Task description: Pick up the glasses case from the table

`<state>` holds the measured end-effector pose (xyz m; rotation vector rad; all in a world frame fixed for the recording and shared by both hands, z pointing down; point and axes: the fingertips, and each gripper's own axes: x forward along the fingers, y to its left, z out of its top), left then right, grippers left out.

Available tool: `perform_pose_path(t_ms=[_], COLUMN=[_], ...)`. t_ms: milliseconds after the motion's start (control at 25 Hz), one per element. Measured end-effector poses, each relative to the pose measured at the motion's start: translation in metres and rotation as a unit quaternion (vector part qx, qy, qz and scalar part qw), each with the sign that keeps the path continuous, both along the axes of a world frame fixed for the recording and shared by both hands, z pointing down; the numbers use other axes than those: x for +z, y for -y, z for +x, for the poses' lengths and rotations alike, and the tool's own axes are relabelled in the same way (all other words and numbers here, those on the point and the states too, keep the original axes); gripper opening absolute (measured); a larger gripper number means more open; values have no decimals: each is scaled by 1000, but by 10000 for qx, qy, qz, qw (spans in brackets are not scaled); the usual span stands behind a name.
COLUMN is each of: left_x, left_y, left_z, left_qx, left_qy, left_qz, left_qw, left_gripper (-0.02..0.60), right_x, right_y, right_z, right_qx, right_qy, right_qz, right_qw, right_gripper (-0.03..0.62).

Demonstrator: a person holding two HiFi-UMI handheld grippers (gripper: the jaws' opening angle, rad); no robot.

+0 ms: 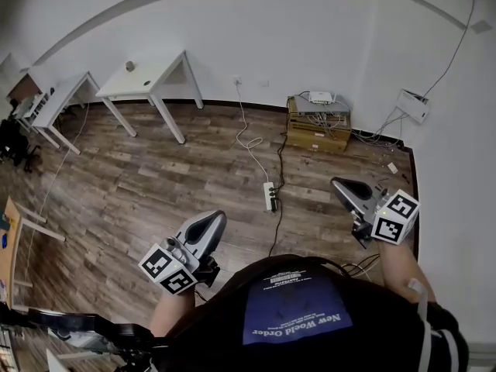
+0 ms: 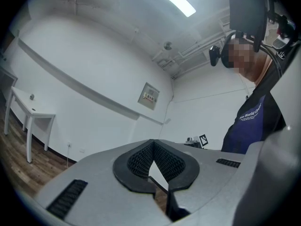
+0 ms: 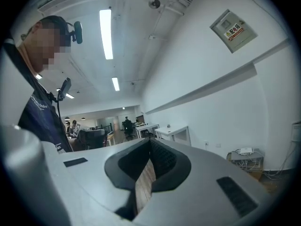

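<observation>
At the far left edge, a sliver of a wood-topped surface [image 1: 7, 242] shows with something blue on it, too little of it to say what. Beyond it two white tables [image 1: 147, 81] stand against the wall. The nearer one carries a small round thing that I can't make out. The glasses case is not visible in any view, so I can't say which surface it lies on.

The person stands on the bare wooden floor [image 1: 155, 180], well away from all the furniture. The left claw [image 1: 212, 222] is held out in front at about waist level, pointing ahead across the room. Its jaws are closed tip to tip with nothing between them, and through the hollow behind the tips there is only wall and floor. To me this is a carrying posture, the claw shut and tucked near the body because there is nothing in reach.

In the middle of the floor lies a power strip [image 1: 269, 197], with cables trailing back to the wall. To its right a wooden crate [image 1: 316, 132] sits by the skirting with a white box on top.

The right claw [image 1: 344, 186] mirrors the left, level, closed and empty, with floorboards showing through its hollow. I'd judge the pick-up hasn't begun. The person has to find the case first, then open a claw over it.
</observation>
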<state>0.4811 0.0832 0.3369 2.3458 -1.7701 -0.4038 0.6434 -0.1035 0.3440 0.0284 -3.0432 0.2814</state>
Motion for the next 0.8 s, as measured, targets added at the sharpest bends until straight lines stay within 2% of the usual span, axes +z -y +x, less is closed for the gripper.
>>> perform_pose_path(t_ms=[200,440,600,800], left_x=[8,17,18,9], left_y=[6,22,56,120], left_z=[-72,-125,-151,-184], left_qx=[-179,-488,-723,-1209], left_qy=[-23,-52,30,108], left_qz=[-62,-117,-133,-60], left_qw=[9998,9987,9973,9926], left_gripper=[2,2,2,2], right_x=[10,19,20,17], right_y=[14,46,84,159], right_z=[-76,-140,-182,-233], right_qx=[-136,-381,-714,-1150], right_qy=[-51,-100,-31,76], right_qz=[-65,-131,-82,-109], right_qw=[9999,9991,9974,9933], right_gripper=[2,2,2,2])
